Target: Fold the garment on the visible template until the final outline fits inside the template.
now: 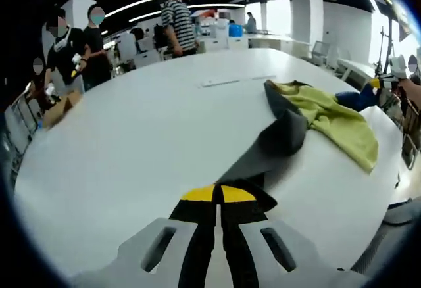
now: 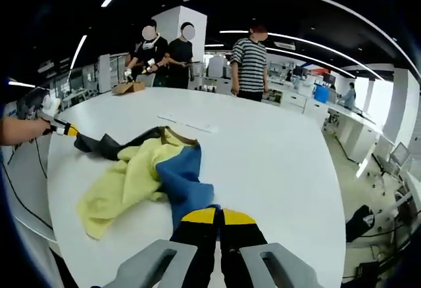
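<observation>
So in the left gripper view, going left to right: a few people (image 1: 72, 54) stood past the far left edge of the big white table (image 1: 131, 156), next to a cardboard box (image 1: 58, 109), and a person in a striped shirt (image 1: 177, 25) stood beyond the far edge. A thin flat strip (image 1: 223, 81) lay on the table near that far edge. The left gripper (image 1: 217, 199) sat at the near edge with its yellow-tipped jaws pressed together on a dark gray corner of the garment (image 1: 316, 114), and the cloth ran up from there toward the right side of the table, where the yellow-green part lay crumpled. Over at the right edge a blue bit of the garment was pinched by the other gripper, with a hand behind it.

In the right gripper view the left gripper (image 2: 66, 130) came in at the left edge of the table (image 2: 276, 163), held by a hand (image 2: 26, 120), with the dark gray corner of the garment (image 2: 131, 176) drawn out to its tip. The yellow part was bunched up on the left half of the table, the blue part lay just beside it. The right gripper (image 2: 218, 217) was clamped onto the blue cloth at the near edge. People (image 2: 164, 54) stood past the far edge, the striped shirt person (image 2: 250, 61) further right. I couldn't make out any template outline on the table.
</observation>
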Demonstrator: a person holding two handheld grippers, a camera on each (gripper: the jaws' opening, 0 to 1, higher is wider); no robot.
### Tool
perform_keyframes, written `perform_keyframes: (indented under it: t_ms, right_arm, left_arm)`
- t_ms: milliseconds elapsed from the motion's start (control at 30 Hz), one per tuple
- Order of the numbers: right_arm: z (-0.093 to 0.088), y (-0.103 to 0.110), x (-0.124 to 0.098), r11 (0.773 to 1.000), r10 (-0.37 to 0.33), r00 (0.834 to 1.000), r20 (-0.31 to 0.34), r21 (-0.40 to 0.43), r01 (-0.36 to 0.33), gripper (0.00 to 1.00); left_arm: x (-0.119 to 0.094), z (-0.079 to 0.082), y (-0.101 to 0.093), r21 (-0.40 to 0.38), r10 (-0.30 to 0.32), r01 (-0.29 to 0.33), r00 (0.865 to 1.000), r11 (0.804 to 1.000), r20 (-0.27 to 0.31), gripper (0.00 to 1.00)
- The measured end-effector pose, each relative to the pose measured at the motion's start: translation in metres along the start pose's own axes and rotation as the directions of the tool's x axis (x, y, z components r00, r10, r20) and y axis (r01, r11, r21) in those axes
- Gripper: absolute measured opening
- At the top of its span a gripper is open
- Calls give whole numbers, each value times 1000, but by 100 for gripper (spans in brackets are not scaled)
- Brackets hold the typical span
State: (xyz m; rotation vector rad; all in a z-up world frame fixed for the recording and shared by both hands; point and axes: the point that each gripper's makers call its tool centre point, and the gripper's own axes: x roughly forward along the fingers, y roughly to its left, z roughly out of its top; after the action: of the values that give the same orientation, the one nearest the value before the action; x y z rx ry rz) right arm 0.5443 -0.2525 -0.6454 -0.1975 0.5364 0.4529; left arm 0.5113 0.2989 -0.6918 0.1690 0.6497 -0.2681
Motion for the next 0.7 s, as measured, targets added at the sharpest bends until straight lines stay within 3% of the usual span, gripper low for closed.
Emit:
perform_keyframes:
  t_ms: [333,700]
  right_arm:
    - [0,-18,-4,998,-55,998,-20,-3,55,0]
    - [6,-45,-2,993,-114,993,-30,-14,113,0]
  left_arm:
    - [1,2,16,2,36,-36,999,999,-9,0]
    - [4,9,51,6,104,-104,994,995,-28,0]
